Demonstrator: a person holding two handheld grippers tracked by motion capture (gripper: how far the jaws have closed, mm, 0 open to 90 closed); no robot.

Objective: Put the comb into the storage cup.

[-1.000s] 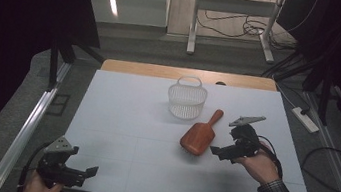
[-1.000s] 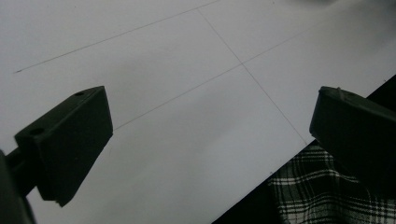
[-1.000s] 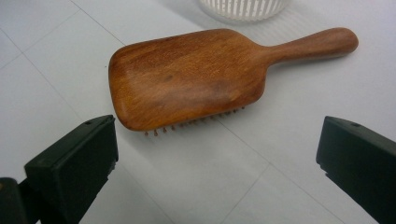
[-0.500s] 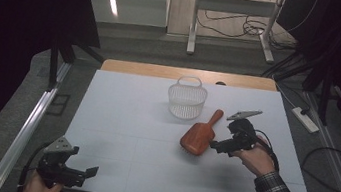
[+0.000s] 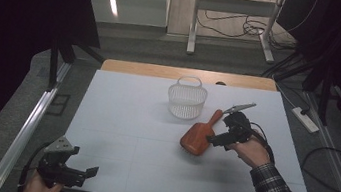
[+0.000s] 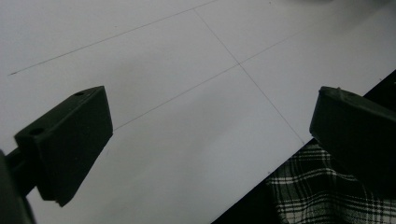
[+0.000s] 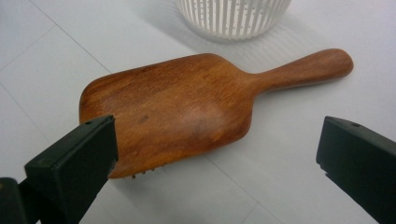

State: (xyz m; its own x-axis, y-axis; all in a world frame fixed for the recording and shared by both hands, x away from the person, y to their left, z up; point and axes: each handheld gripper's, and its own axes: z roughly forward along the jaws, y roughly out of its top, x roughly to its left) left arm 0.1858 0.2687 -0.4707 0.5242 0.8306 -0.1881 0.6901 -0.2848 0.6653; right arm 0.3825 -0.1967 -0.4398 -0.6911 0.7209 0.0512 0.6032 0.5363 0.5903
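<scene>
Hairbrush (image 7: 187, 107) bristles-down, no readable markings; right tool (image 7: 219, 154) wide beside it; left tool (image 6: 210, 140) wide

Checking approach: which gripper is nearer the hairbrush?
Right. The right gripper hovers open just beside the hairbrush; the left gripper sits at the table's near-left edge, far off.

1. The hairbrush (image 5: 199, 137) is a wooden paddle brush, reddish-brown, with a broad, rounded-rectangular head and a slim handle ending in a rounded knob.
2. It lies flat on the white table (image 5: 124, 120), smooth back up and bristles down; in the right gripper view (image 7: 187, 112) a few bristle tips peek out beneath the near edge of the head.
3. Its handle points up and away toward the white basket (image 5: 187, 98), ending just beside the basket's base; I cannot tell whether they touch.
</scene>
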